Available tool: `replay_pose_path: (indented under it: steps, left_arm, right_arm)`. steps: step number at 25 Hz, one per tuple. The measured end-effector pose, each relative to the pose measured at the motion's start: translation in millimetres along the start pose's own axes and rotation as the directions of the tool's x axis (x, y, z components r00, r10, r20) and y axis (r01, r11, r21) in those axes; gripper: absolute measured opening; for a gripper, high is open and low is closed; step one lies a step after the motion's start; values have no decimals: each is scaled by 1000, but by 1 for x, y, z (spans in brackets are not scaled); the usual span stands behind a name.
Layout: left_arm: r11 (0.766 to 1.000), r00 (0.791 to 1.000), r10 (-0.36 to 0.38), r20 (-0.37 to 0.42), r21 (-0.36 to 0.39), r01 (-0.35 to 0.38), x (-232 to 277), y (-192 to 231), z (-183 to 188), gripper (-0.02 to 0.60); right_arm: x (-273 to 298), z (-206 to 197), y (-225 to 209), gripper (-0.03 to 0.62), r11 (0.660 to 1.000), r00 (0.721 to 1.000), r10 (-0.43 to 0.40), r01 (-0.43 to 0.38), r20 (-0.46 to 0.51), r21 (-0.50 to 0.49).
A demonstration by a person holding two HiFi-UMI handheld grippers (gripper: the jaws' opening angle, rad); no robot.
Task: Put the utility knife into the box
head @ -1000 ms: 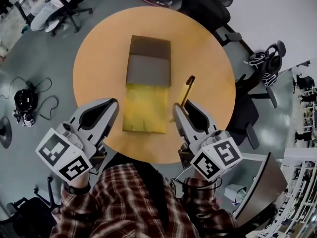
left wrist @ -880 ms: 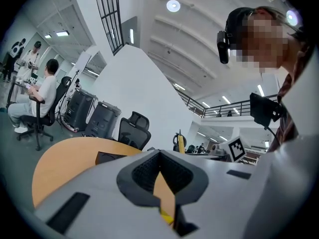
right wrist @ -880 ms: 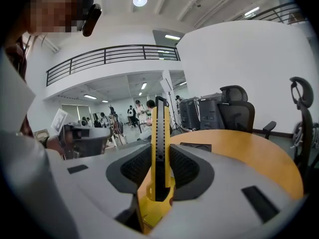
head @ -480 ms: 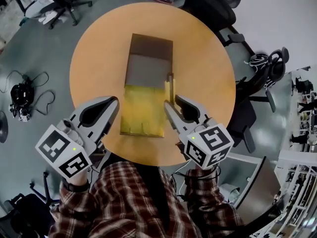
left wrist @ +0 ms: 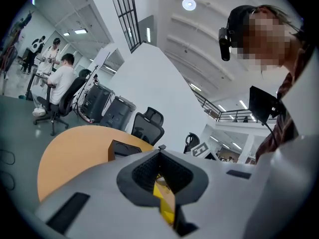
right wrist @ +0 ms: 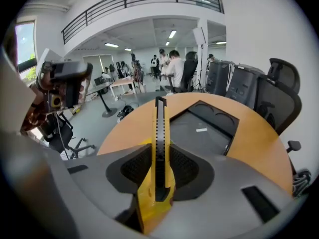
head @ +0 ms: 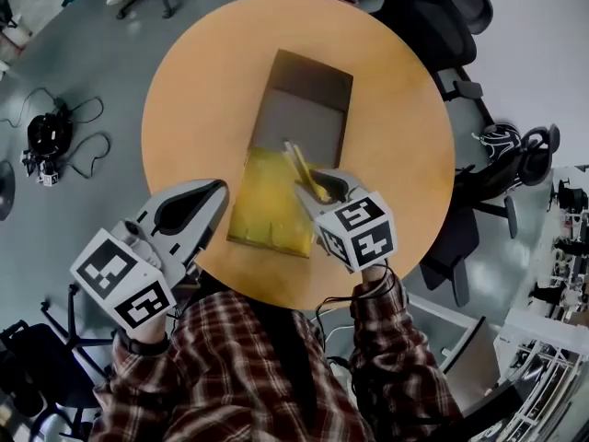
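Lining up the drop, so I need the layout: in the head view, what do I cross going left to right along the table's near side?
Left tongs → open box → right tongs gripping the utility knife → bare table → office chair.

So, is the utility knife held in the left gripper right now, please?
No, the utility knife is clamped between the jaws of the right gripper.
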State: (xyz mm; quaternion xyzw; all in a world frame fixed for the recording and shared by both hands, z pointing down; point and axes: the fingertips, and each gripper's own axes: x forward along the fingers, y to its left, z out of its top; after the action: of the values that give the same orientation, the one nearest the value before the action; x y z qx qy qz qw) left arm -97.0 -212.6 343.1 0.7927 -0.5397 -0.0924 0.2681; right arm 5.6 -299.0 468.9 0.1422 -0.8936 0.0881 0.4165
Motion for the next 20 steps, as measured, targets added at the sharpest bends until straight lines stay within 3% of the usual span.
replay_pose_path:
  steps: [5,12,20]
  left_arm:
    - [1000,1000,11,-10,-13,-11,1,3,-11,11]
    - [999,999,31,-17,-38,-32,-1,11,-18,11]
    - [997,998,54,-9,-48,-55,-8,19,-19,11]
  right_arm:
    - [50,-41,7,123,997,984,41,-53,-173,-62]
    - [94,-75,15,123,989,938,63,-103,-340,-103]
    - [114,-96,14,123,985,902,55,-119,-427,-126]
